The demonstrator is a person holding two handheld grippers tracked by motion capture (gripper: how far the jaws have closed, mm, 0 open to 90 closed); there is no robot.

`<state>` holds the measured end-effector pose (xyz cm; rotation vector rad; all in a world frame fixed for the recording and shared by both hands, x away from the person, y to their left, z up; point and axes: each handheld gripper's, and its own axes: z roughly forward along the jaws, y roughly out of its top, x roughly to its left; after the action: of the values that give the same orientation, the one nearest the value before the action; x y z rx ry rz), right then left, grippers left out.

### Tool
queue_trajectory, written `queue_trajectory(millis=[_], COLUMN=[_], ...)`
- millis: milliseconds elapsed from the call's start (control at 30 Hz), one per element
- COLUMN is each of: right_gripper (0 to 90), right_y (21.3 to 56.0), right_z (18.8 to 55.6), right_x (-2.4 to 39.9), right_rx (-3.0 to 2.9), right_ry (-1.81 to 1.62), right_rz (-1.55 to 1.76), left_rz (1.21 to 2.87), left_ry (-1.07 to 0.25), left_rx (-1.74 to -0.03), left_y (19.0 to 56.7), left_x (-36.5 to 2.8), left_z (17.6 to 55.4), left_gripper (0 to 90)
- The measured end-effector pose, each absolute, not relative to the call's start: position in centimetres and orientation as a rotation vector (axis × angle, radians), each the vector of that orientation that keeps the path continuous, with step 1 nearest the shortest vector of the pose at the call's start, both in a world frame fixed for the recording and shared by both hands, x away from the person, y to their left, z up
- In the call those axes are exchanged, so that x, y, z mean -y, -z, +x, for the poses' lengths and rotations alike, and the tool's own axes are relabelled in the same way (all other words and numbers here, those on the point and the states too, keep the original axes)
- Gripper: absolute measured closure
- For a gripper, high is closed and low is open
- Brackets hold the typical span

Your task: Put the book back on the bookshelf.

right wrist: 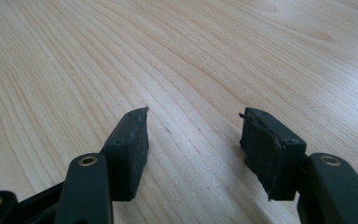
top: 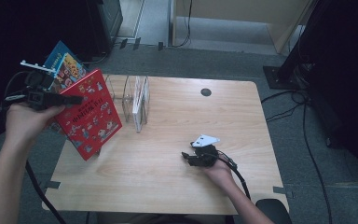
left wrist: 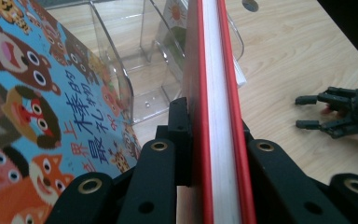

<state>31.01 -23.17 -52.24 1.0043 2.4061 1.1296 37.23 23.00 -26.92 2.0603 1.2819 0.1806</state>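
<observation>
Left gripper: the left gripper is held up over the table's left edge, its jaws clamped on the red picture book, one jaw on each cover.
Red picture book: it hangs tilted in the air above the left part of the wooden table, its illustrated front cover facing the high camera; in the left gripper view its white page block runs straight up between the two red covers, seen edge-on.
Blue picture book: a second book with a blue cover and cartoon animals sits behind the red one, up and to the left in the high view; in the left gripper view its cover lies to the left of the jaws. Whether the jaws touch it cannot be told.
Clear book rack: a transparent divided stand stands on the table just beside the red book's right edge; a thin white-edged book stands upright in its right-hand slot.
Right gripper: the right gripper rests low on the table near its middle, well apart from the books, held by the person's right hand.
Right jaws: they stand spread with bare wood grain between them; nothing is held.
Cable hole: a dark round grommet sits near the table's far edge.
</observation>
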Motion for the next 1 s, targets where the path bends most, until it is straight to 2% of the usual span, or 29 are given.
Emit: queue_trajectory(millis=[1000], right_gripper=[41.3], right_y=[52.2], right_z=[31.0], right_x=[23.2], right_rx=[-2.406], right_ry=[-1.129], right_rz=[1.005], left_rz=[2.011], left_ry=[-0.244], left_rx=[-1.393], left_y=[30.0], left_x=[-20.6], left_z=[42.9], left_gripper=[79.9])
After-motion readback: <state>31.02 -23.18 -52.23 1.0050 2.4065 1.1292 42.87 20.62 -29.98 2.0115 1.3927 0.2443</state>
